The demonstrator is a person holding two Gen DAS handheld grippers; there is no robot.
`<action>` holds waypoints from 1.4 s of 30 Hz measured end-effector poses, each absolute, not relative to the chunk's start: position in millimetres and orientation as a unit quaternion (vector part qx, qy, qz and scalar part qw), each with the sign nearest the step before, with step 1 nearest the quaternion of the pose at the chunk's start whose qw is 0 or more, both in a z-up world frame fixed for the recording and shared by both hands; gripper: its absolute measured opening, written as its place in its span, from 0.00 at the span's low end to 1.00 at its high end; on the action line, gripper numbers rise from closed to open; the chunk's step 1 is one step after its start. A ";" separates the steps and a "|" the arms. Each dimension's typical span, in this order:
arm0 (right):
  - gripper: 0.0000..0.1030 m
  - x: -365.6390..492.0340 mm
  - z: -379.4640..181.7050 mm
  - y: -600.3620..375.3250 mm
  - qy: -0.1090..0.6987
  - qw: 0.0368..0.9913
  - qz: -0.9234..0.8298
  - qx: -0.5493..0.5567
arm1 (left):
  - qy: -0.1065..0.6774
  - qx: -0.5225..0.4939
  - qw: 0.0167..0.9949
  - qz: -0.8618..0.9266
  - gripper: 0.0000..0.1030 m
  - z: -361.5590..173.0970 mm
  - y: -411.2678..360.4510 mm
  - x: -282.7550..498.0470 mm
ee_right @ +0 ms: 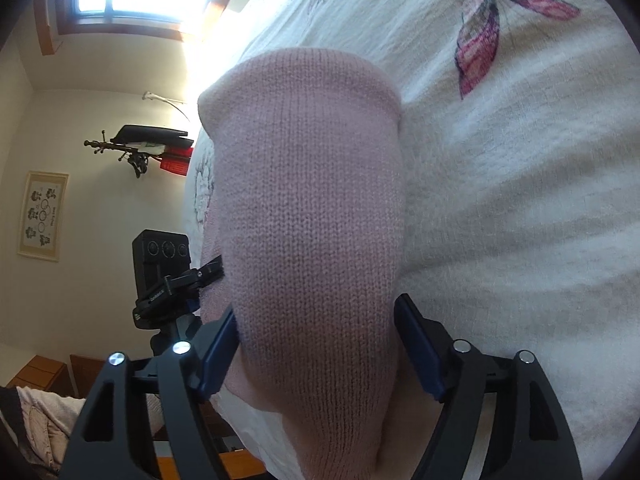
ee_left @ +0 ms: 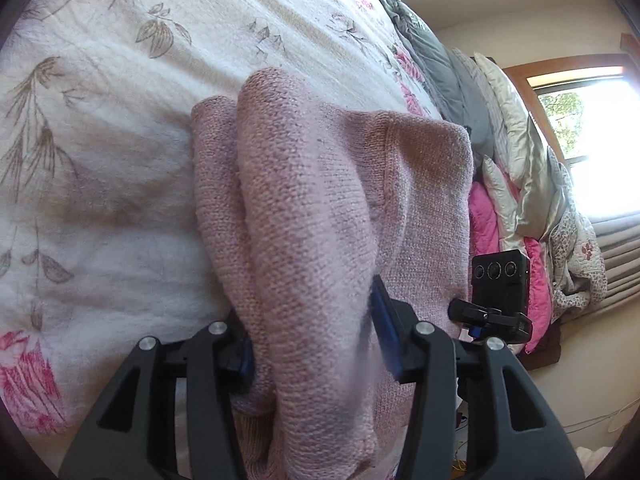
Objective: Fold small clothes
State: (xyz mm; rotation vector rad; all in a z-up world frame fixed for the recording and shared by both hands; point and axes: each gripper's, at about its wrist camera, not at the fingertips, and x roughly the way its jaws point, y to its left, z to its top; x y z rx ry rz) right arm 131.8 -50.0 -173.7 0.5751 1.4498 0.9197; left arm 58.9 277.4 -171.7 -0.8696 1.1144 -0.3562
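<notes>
A pink knit sweater (ee_left: 320,200) is bunched in thick folds and lifted off the white floral quilt (ee_left: 100,160). My left gripper (ee_left: 314,340) is shut on one end of it, the knit filling the gap between the blue pads. In the right wrist view the same sweater (ee_right: 312,200) hangs as a rounded fold in front of the lens. My right gripper (ee_right: 318,344) is shut on it, with a pad pressing each side. The sweater's lower part is hidden below both frames.
The black camera mount of the other gripper (ee_left: 500,292) (ee_right: 162,264) sits close beside each view's sweater. Pillows and piled bedding (ee_left: 520,168) lie at the bed's head near a window (ee_left: 592,120). A wooden dresser (ee_right: 36,372) stands by the wall. The quilt (ee_right: 520,200) spreads widely.
</notes>
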 end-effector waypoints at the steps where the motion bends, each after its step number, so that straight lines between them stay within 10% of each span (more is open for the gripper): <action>1: 0.76 128.0 -171.7 -51.9 0.630 0.619 0.397 0.249 | 0.509 -0.394 0.749 -0.158 0.47 -166.9 279.9 56.1; 12: 0.78 50.4 -178.9 -62.4 0.659 0.615 0.352 0.253 | 0.513 -0.271 0.806 -0.118 0.60 -125.6 252.1 -25.7; 19: 0.28 46.1 -174.6 -67.6 0.653 0.624 0.350 0.247 | 0.536 -0.265 0.798 -0.075 0.59 -151.6 247.0 -38.7; 25: 0.24 45.3 -163.0 -52.2 0.668 0.650 0.324 0.160 | 0.556 -0.240 0.793 -0.066 0.61 -168.8 244.2 -35.8; 34: 0.78 25.1 -105.0 -21.9 0.616 0.740 0.268 0.028 | 0.566 -0.195 0.800 -0.030 0.64 -140.9 244.6 -40.5; 42: 0.81 16.3 -77.3 -4.6 0.579 0.787 0.212 -0.026 | 0.564 -0.144 0.812 0.038 0.76 -101.6 236.8 -49.4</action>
